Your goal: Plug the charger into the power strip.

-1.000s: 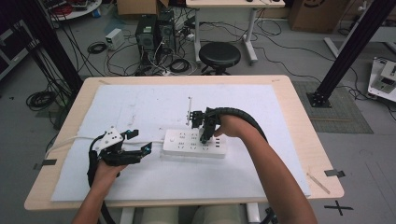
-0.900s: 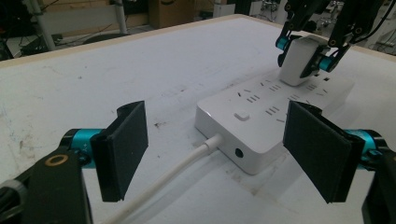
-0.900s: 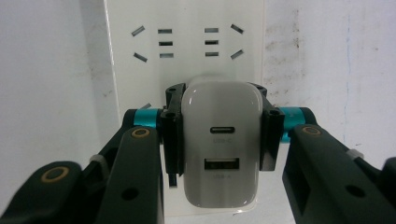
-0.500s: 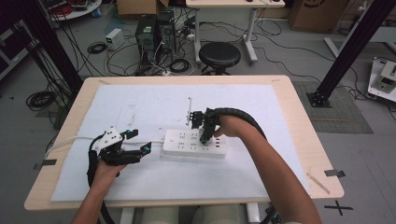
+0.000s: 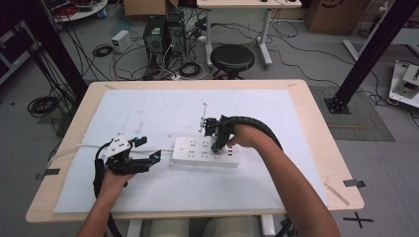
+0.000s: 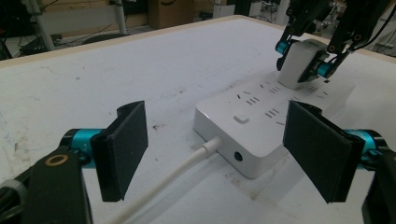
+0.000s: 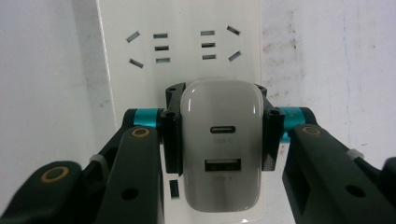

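Centrally, right tool (image 7: 217, 135) clamps charger (image 7: 219, 149) over strip (image 7: 177, 56).

Small print under the charger's (image 7: 219, 144) two ports, too blurred to read

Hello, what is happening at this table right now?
A person works with a gripper in each hand. The right gripper is shut on a white charger and holds it upright on a white power strip, at its sockets; whether it is fully plugged in, I cannot tell. The left gripper is open, its jaws on either side of the strip's cable end without touching it. The strip lies on a white mat on the table.
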`<state>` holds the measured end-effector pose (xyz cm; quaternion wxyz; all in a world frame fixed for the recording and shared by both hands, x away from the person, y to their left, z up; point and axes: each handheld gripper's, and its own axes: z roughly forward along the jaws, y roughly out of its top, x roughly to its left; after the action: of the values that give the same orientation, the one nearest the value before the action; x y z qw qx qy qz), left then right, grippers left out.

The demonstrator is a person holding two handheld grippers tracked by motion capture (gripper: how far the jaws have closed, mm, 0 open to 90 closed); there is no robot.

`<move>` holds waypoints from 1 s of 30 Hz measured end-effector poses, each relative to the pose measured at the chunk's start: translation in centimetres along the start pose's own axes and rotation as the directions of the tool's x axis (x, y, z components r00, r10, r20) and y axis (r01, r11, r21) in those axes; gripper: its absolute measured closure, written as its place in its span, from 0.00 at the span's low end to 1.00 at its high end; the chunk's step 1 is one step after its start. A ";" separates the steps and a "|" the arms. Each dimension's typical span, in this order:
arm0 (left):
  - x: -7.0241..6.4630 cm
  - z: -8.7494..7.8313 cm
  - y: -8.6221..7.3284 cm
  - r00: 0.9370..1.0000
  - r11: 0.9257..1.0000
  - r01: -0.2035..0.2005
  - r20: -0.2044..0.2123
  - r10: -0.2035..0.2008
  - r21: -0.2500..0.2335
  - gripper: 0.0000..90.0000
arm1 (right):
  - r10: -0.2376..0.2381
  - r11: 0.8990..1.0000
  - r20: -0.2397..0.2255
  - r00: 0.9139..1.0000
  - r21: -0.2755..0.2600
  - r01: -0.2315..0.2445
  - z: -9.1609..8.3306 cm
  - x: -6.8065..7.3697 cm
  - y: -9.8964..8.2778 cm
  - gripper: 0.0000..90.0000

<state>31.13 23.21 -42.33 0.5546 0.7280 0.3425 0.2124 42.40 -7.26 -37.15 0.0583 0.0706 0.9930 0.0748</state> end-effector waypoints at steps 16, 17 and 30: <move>-0.3 -0.6 -0.1 1.000 1.000 -0.005 -0.009 0.005 0.016 0.25 | 0.032 0.995 -0.015 0.999 -0.092 -0.033 0.1 -0.1 -1.1 0.68; -0.2 -0.8 -0.1 1.000 1.000 0.000 -0.013 0.001 0.012 0.25 | 0.039 0.994 -0.016 0.999 -0.097 -0.041 0.1 -0.2 -1.1 0.62; -0.5 -1.2 -0.4 1.000 1.000 0.008 -0.023 -0.008 0.007 0.25 | 0.371 0.856 -0.027 0.928 -0.376 -0.354 -3.1 -0.3 -6.8 0.24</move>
<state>29.88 23.71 -42.32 0.5489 0.7261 0.3526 0.2171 41.42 -14.38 -35.11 0.0787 0.2455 0.9275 0.2708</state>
